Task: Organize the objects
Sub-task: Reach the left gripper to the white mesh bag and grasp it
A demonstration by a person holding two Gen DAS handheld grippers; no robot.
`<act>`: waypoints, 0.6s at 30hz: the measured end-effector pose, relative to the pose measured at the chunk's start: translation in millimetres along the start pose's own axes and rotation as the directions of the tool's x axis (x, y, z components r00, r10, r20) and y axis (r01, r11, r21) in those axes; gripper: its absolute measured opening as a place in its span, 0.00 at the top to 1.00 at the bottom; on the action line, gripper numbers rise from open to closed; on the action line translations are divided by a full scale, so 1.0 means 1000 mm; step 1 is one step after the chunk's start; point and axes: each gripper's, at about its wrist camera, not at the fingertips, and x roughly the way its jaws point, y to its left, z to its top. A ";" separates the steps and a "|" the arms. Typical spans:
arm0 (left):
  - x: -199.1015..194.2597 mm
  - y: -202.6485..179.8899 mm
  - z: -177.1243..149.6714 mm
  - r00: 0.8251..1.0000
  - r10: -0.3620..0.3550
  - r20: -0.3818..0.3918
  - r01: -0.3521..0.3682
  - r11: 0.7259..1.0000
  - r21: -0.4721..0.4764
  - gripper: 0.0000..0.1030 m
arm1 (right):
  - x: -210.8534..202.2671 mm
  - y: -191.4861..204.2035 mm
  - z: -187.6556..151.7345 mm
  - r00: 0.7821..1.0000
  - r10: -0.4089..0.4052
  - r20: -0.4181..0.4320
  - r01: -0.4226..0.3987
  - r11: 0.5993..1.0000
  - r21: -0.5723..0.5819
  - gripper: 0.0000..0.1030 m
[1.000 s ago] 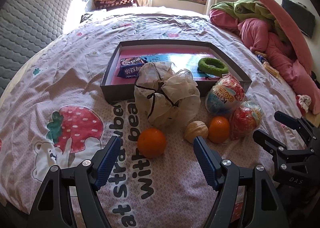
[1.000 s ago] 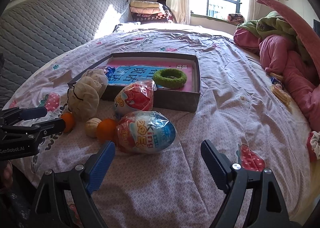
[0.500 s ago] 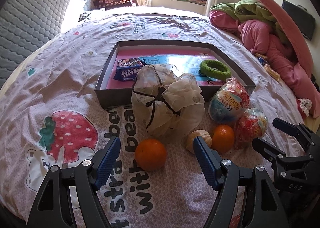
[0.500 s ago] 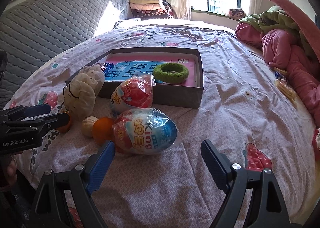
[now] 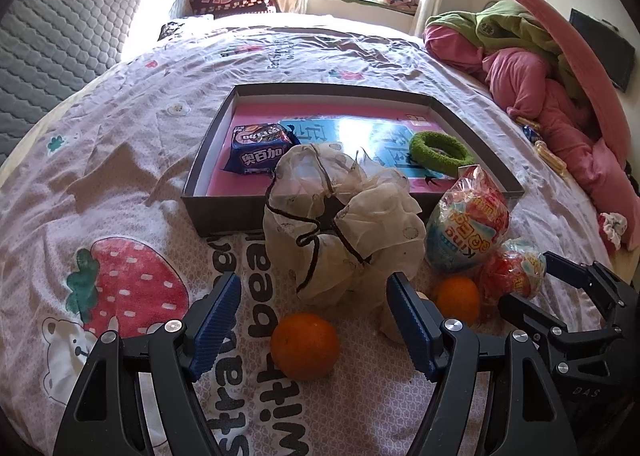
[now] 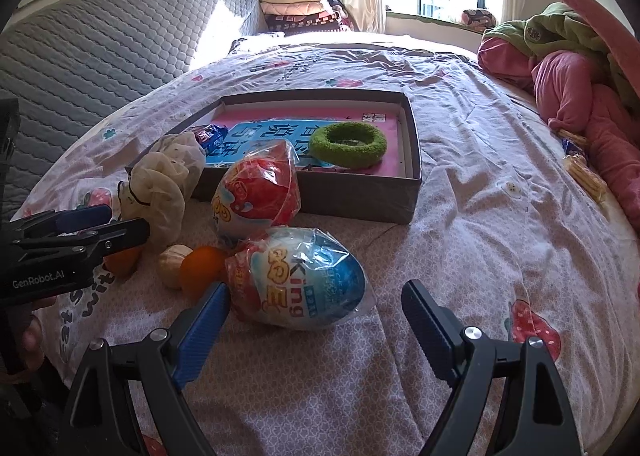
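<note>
Two grippers, both mine, both spread wide and holding nothing.

Left gripper [image 5: 314, 314]: an orange [image 5: 305, 345] lies on the bedspread [image 5: 120, 160] between my jaws, touching neither. Just beyond the tips, a cream mesh bag [image 5: 344, 224] slumps in a heap. Behind my right jaw, a pale round fruit [image 5: 394, 330] is partly hidden, with a second orange [image 5: 458, 300] beside it.

Right gripper [image 6: 316, 316]: a wrapped egg with a blue end [image 6: 304, 280] lies on its side just ahead of my jaws, nearer the left one, not gripped. Behind it stands a wrapped red egg [image 6: 258, 192], leaning against the near wall of the box.

Box [image 5: 224, 212]: grey, shallow, open, beyond everything else on the bed. Inside, a blue snack packet [image 5: 260, 148] toward my left and a green fuzzy ring [image 5: 438, 148] toward my right.

Far right of both grippers: a pile of pink and green bedding [image 6: 572, 72].
</note>
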 end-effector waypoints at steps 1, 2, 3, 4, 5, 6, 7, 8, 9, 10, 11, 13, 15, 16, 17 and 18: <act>0.001 0.001 0.001 1.000 0.002 0.002 -0.002 1.000 0.000 0.26 | 0.001 -0.001 0.001 1.000 0.002 -0.001 -0.002 1.000 0.003 0.15; 0.002 0.001 0.002 1.000 0.002 0.004 -0.002 1.000 -0.003 0.26 | 0.002 -0.001 0.001 1.000 0.004 -0.002 -0.004 1.000 0.005 0.15; 0.003 0.002 0.004 1.000 0.001 0.003 -0.001 1.000 -0.006 0.26 | 0.003 -0.001 0.002 1.000 0.005 -0.004 -0.005 1.000 0.007 0.14; 0.005 0.002 0.005 1.000 -0.003 0.002 0.003 1.000 -0.009 0.26 | 0.004 -0.002 0.002 1.000 0.008 -0.007 -0.008 1.000 0.012 0.13; 0.006 0.002 0.007 1.000 -0.003 0.003 0.003 1.000 -0.010 0.26 | 0.006 -0.003 0.003 1.000 0.011 -0.011 -0.011 1.000 0.018 0.13; 0.007 0.002 0.008 1.000 -0.001 0.006 0.001 1.000 -0.011 0.26 | 0.007 -0.004 0.003 1.000 0.013 -0.015 -0.012 1.000 0.022 0.13; 0.008 0.002 0.009 1.000 -0.001 0.007 0.001 1.000 -0.010 0.26 | 0.009 -0.004 0.003 1.000 0.014 -0.018 -0.014 1.000 0.024 0.13; 0.009 0.002 0.010 1.000 0.000 0.008 0.001 1.000 -0.009 0.26 | 0.010 -0.005 0.004 1.000 0.016 -0.021 -0.015 1.000 0.025 0.13; 0.010 0.002 0.011 1.000 0.001 0.008 -0.001 1.000 -0.012 0.26 | 0.012 -0.005 0.004 1.000 0.017 -0.023 -0.016 1.000 0.027 0.13; 0.011 0.002 0.011 1.000 -0.002 0.008 0.002 1.000 -0.013 0.26 | 0.013 -0.005 0.005 1.000 0.018 -0.025 -0.017 0.999 0.028 0.13; 0.013 0.002 0.013 1.000 -0.002 0.008 0.002 1.000 -0.014 0.26 | 0.014 -0.006 0.005 0.999 0.020 -0.027 -0.019 0.999 0.030 0.13; 0.015 0.002 0.014 1.000 -0.001 0.011 0.001 1.000 -0.012 0.26 | 0.016 -0.007 0.006 0.999 0.018 -0.034 -0.017 0.999 0.034 0.13; 0.018 0.002 0.016 1.000 0.000 0.008 0.000 1.000 -0.013 0.26 | 0.019 -0.009 0.006 0.999 0.019 -0.043 -0.018 0.999 0.041 0.13; 0.020 0.002 0.017 1.000 -0.002 0.007 0.002 1.000 -0.015 0.26 | 0.020 -0.009 0.006 0.999 0.019 -0.046 -0.017 0.999 0.043 0.13; 0.022 0.002 0.018 1.000 -0.004 0.006 0.004 1.000 -0.017 0.26 | 0.020 -0.010 0.006 0.999 0.021 -0.047 -0.019 0.999 0.047 0.13; 0.023 0.001 0.018 1.000 -0.005 0.004 0.005 1.000 -0.018 0.26 | 0.020 -0.010 0.006 0.999 0.022 -0.049 -0.019 0.999 0.048 0.14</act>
